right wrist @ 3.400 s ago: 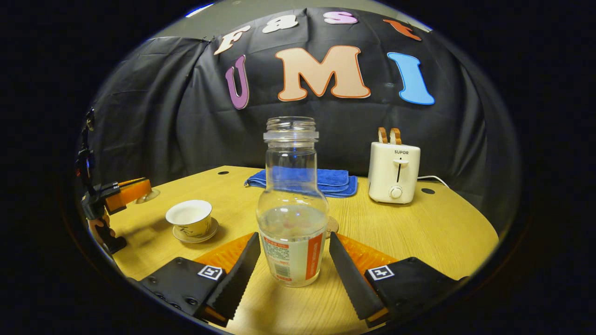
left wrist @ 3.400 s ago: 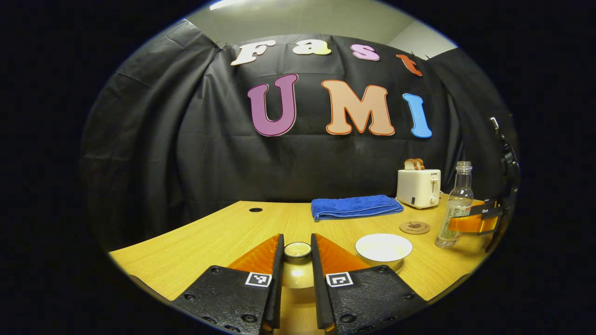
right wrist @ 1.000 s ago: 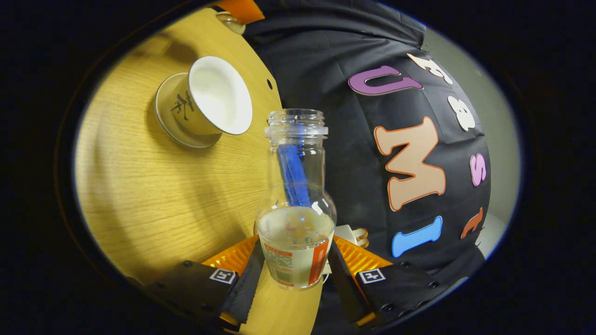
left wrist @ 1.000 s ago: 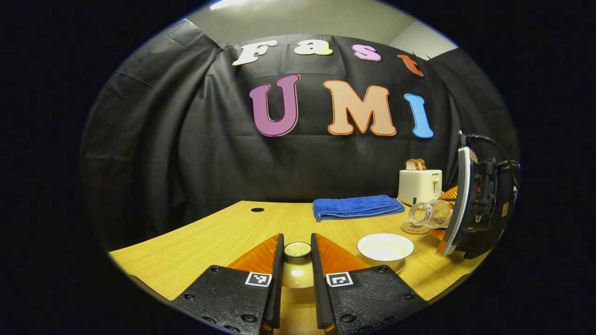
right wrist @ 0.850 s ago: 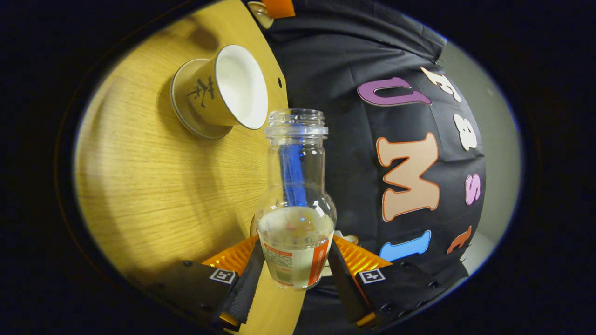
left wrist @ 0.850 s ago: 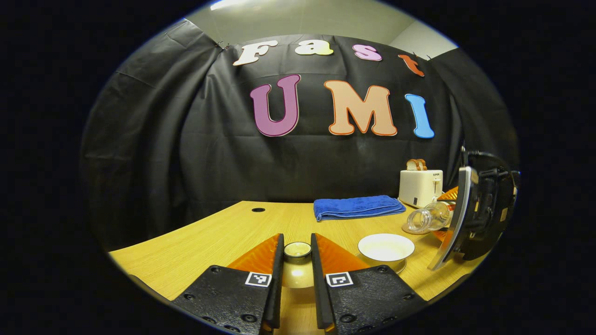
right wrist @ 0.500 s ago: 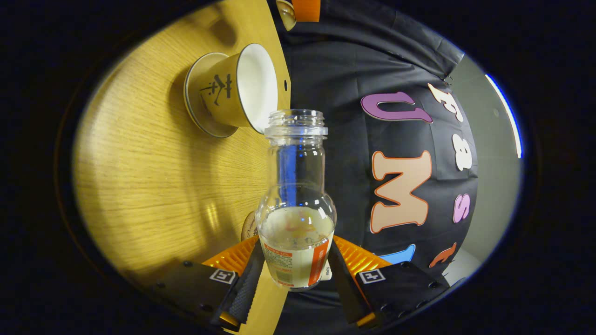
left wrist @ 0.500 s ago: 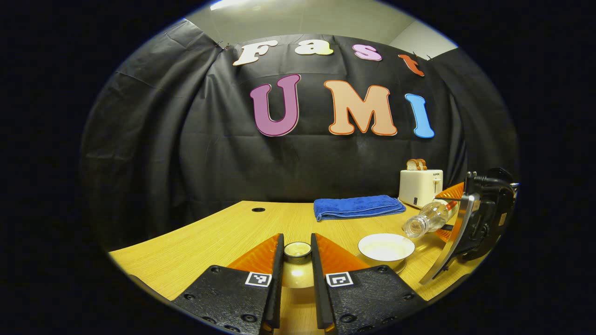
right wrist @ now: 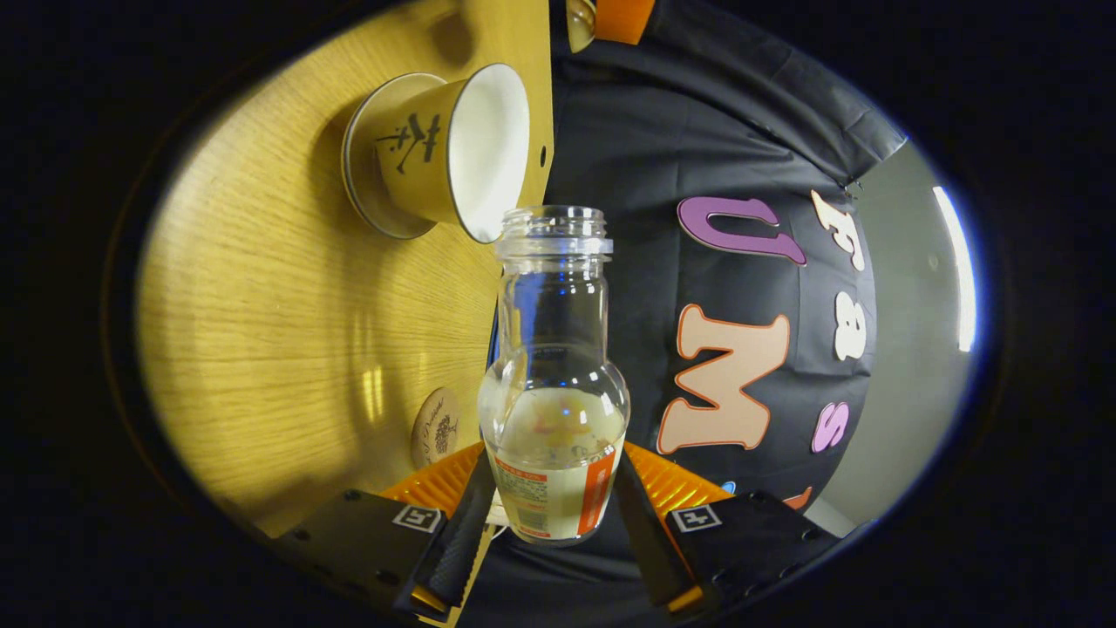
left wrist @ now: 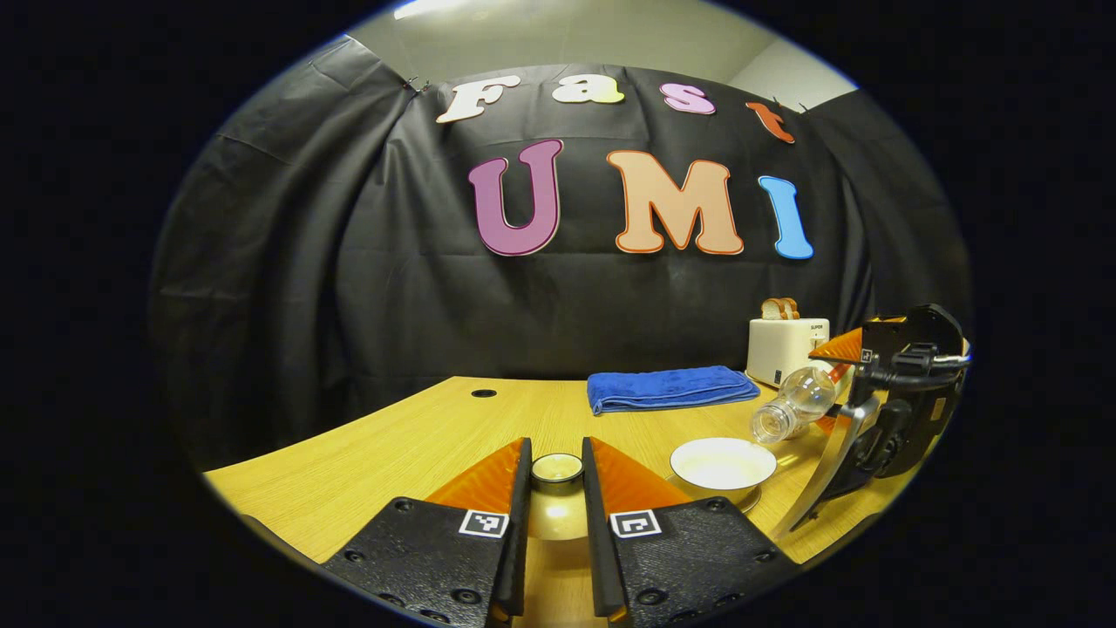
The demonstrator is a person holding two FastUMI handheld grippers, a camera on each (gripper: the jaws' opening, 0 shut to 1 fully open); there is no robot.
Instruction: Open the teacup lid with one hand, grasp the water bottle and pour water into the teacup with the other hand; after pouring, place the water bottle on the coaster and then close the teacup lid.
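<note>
A wooden worktop (left wrist: 418,436) is filling the booth, black cloth hanging behind it. The right claw (right wrist: 551,515) is clamping the water bottle (right wrist: 553,384) low on its labelled body, tipping its open mouth just over the teacup (left wrist: 723,464). The left claw (left wrist: 555,523) is pinching the teacup lid (left wrist: 557,471) by its knob. Clear and smooth, the bottle is likely feeling light and slippery, so gripping its label band seems wisest.
</note>
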